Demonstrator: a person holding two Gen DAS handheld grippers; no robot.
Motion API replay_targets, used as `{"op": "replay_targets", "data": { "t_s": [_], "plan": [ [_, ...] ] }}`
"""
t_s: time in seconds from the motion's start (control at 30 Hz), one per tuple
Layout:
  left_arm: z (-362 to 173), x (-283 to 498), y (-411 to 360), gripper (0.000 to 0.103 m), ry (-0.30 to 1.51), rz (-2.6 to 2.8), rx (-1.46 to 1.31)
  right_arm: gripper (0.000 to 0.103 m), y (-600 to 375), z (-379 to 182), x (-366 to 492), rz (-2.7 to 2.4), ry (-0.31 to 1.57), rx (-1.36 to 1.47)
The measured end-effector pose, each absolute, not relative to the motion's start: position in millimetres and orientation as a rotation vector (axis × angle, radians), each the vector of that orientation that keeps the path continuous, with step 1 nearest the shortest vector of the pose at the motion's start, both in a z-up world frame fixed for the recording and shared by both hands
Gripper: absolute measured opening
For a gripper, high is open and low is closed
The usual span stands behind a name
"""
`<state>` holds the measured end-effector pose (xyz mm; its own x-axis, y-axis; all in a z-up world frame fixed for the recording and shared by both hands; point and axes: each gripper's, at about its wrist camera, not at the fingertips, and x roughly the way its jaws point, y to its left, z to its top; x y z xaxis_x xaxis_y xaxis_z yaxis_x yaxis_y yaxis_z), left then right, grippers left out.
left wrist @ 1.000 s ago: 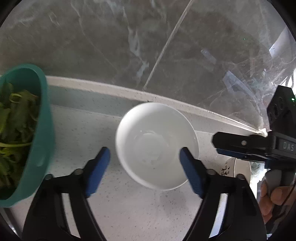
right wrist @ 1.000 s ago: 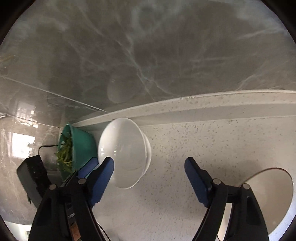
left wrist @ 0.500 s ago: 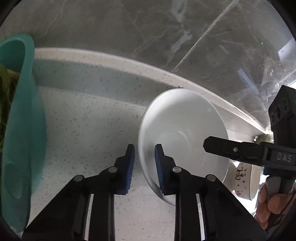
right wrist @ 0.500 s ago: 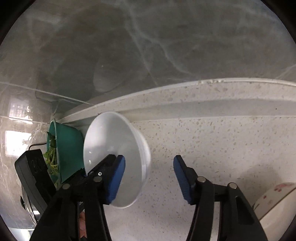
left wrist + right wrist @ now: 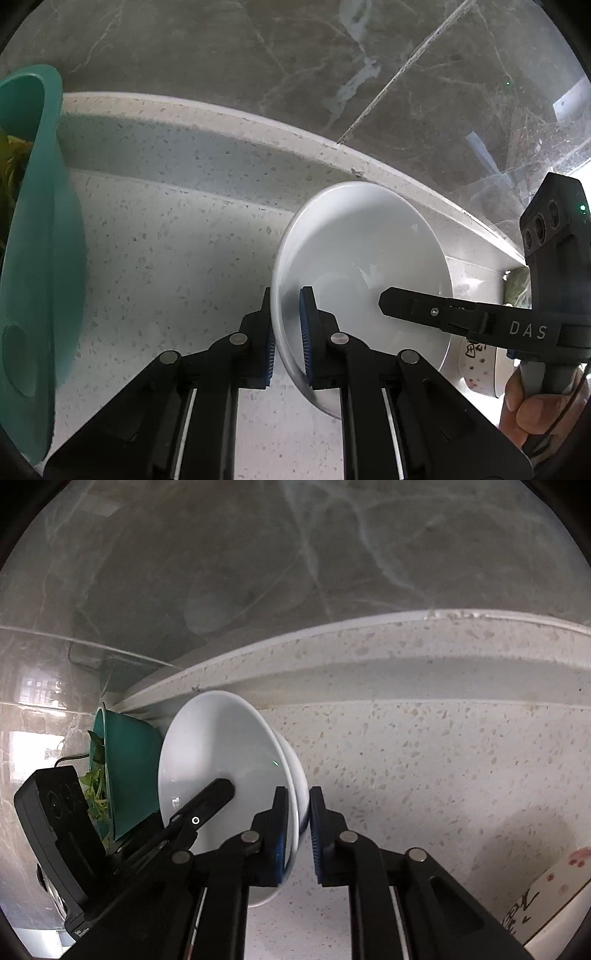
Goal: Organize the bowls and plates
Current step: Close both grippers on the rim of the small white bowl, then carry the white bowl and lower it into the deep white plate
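A white bowl [image 5: 362,266] stands on the speckled counter [image 5: 166,266] near the back ledge. My left gripper [image 5: 287,332] is shut on its near left rim, one pad inside and one outside. My right gripper [image 5: 297,830] is shut on the opposite rim of the same bowl [image 5: 221,746]. The right gripper also shows in the left wrist view [image 5: 384,299], reaching into the bowl from the right. A patterned bowl [image 5: 476,365] with red dots and writing sits at the right, partly hidden; its rim shows in the right wrist view [image 5: 546,897].
A teal bowl [image 5: 40,240] with green leaves stands at the left; in the right wrist view [image 5: 125,771] it is behind the white bowl. A raised ledge [image 5: 221,122] and grey marble wall [image 5: 258,48] bound the counter at the back.
Both grippers went from wide open to shut on the white bowl's rim, left first, then right. Both cameras came closer to the bowl.
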<state>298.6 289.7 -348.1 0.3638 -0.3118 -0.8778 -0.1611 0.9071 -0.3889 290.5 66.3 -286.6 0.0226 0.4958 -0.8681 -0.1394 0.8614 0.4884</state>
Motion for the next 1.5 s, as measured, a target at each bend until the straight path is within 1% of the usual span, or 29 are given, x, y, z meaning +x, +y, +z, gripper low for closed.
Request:
{"op": "replay_targets", "data": {
  "t_s": [0.17, 0.37, 0.67, 0.93, 1.23, 1.37, 1.5],
  "plan": [
    [-334, 282, 275, 0.010, 1.211, -0.098, -0.451, 0.013, 66, -287, 287, 0.500, 1.476, 0.300],
    [-313, 274, 284, 0.010, 1.207, -0.099, -0.446, 0.013, 66, -281, 281, 0.505, 1.482, 0.302],
    [-268, 249, 250, 0.010, 1.164, -0.131, -0.406, 0.013, 38, -239, 255, 0.540, 1.439, 0.318],
    [-223, 209, 200, 0.010, 1.132, -0.196, -0.353, 0.014, -13, -198, 207, 0.564, 1.387, 0.358],
    [-186, 137, 115, 0.010, 1.138, -0.273, -0.306, 0.016, -97, -169, 144, 0.573, 1.339, 0.397],
    [-190, 98, 52, 0.011, 1.185, -0.345, -0.292, 0.017, -146, -163, 115, 0.553, 1.327, 0.398],
    [-205, 63, -10, 0.012, 1.243, -0.406, -0.279, 0.017, -205, -172, 81, 0.496, 1.339, 0.412]
  ]
}}
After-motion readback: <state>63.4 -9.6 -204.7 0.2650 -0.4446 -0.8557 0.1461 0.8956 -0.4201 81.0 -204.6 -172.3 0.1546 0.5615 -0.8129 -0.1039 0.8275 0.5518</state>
